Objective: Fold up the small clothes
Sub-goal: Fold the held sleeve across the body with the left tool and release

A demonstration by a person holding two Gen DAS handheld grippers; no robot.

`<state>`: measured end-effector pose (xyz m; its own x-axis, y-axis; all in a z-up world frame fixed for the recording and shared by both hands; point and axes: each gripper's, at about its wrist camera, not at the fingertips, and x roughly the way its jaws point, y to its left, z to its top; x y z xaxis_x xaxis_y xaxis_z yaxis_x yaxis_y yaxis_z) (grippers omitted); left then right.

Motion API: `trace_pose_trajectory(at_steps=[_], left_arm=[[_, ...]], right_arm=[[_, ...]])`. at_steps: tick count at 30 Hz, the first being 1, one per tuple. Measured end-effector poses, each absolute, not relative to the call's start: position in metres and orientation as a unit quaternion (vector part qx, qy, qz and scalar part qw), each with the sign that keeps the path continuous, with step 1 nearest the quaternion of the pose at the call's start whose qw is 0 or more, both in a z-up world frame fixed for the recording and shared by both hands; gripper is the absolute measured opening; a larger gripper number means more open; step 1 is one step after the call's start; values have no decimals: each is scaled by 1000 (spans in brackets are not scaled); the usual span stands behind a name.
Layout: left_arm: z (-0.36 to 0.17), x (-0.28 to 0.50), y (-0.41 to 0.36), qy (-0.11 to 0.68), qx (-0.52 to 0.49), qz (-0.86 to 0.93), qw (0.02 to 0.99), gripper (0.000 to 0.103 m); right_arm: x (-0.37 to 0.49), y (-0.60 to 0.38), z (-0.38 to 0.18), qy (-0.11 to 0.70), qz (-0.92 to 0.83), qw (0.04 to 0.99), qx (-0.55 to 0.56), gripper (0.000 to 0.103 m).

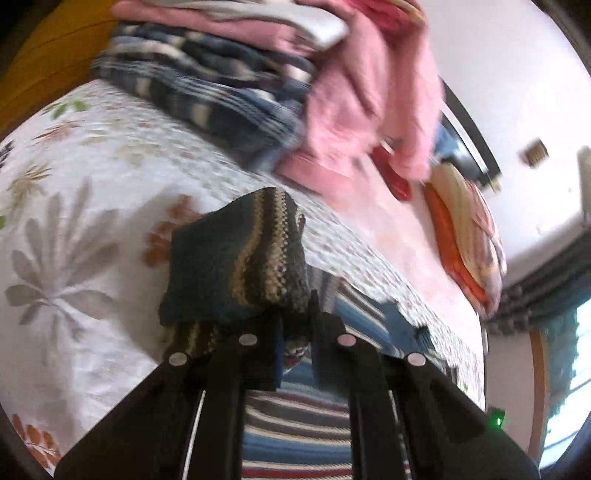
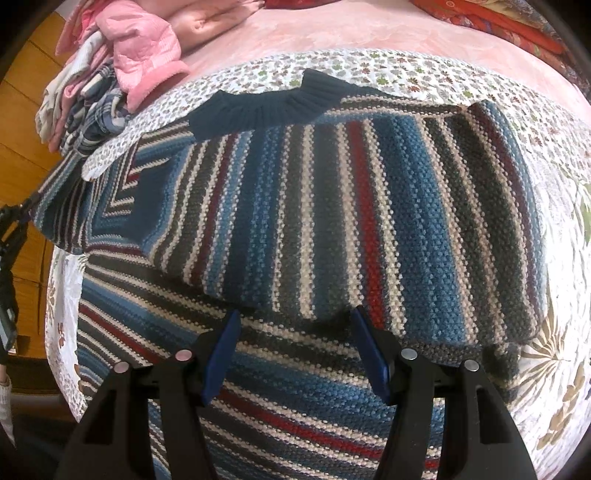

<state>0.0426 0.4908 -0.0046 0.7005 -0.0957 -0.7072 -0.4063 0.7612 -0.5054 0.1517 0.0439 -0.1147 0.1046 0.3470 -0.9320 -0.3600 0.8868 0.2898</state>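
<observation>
Fold in hand: sweater [image 2: 332, 206] laid on bed [image 2: 388, 70], collar far side. Left gripper [image 1: 295, 325] pinched on sleeve cuff [image 1: 236, 258], lifted. Right gripper [image 2: 295, 350] spread, over hem. Next, est.: sleeve to be laid across body.

A bed covered by a white floral bedspread [image 1: 74, 229] over a pink sheet [image 2: 332, 33] stands against a white wall [image 1: 517, 74]. Teal curtains [image 1: 557, 332] frame a bright window [image 1: 580, 387]. Orange wooden panelling [image 2: 22, 122] lies beside the bed.
</observation>
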Motion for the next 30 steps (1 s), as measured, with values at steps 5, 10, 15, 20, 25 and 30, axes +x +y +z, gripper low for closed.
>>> trace_pose_trajectory(at_steps=[5, 10, 15, 20, 25, 30], left_arm=[[-20, 63, 441, 400, -309, 51, 861, 9], [-44, 71, 416, 423, -288, 38, 859, 10], [-70, 75, 405, 445, -273, 41, 852, 11], [-95, 76, 398, 484, -271, 44, 831, 17], [-101, 72, 390, 554, -260, 55, 789, 33], [-54, 42, 390, 569, -299, 41, 765, 38]], right_arm=[[152, 44, -116, 626, 238, 743, -8, 63], [151, 47, -116, 625, 239, 743, -18, 63], [151, 47, -117, 625, 240, 742, -24, 63], [150, 47, -117, 626, 240, 741, -24, 63], [152, 49, -117, 628, 239, 740, -24, 63], [153, 46, -111, 629, 244, 738, -9, 63]])
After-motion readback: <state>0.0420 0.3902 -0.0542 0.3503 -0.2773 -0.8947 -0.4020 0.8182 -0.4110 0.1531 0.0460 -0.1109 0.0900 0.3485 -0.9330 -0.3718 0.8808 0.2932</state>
